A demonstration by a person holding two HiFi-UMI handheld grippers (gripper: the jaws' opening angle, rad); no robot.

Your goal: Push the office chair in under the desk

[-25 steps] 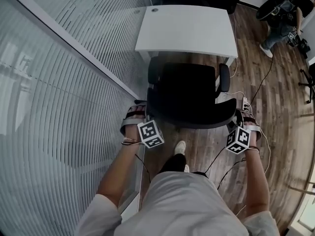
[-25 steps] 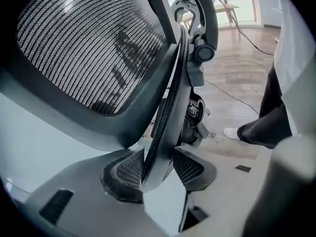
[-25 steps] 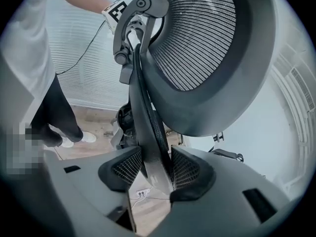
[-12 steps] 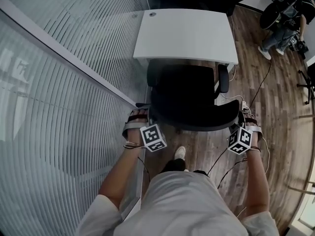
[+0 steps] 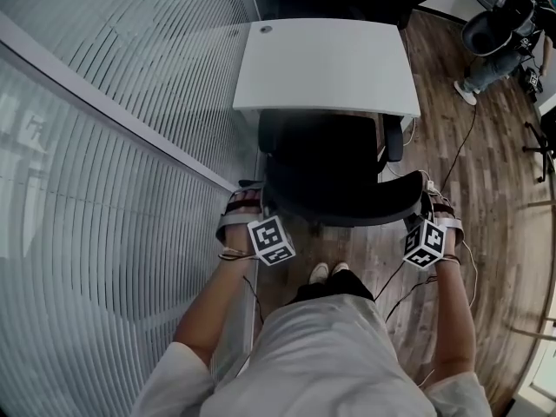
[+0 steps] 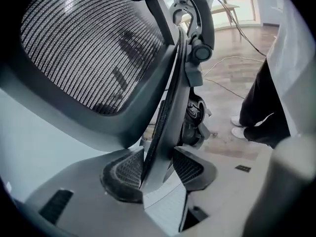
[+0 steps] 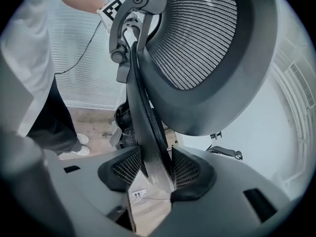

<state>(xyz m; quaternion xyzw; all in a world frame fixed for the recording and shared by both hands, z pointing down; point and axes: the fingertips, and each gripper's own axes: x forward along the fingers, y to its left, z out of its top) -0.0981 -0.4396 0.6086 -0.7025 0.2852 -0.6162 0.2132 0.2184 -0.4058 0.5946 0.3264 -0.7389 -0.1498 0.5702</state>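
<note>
The office chair (image 5: 334,168) has a black open-weave mesh back in a smooth, matt plastic frame. The bench (image 5: 326,63) top is white, smooth and matt, and the floor (image 5: 491,146) is wood-grain plank. The left hand-held gripper (image 6: 157,171) and the right hand-held gripper (image 7: 157,168) have matt grey plastic bodies and dark, finely ribbed pads (image 7: 129,168).

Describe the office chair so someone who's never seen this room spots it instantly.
Find the white desk beside the slatted wall. On its near side stands the black office chair, seat partly under the desktop. It alone has a mesh backrest gripped at both edges, by the left gripper and right gripper.
</note>
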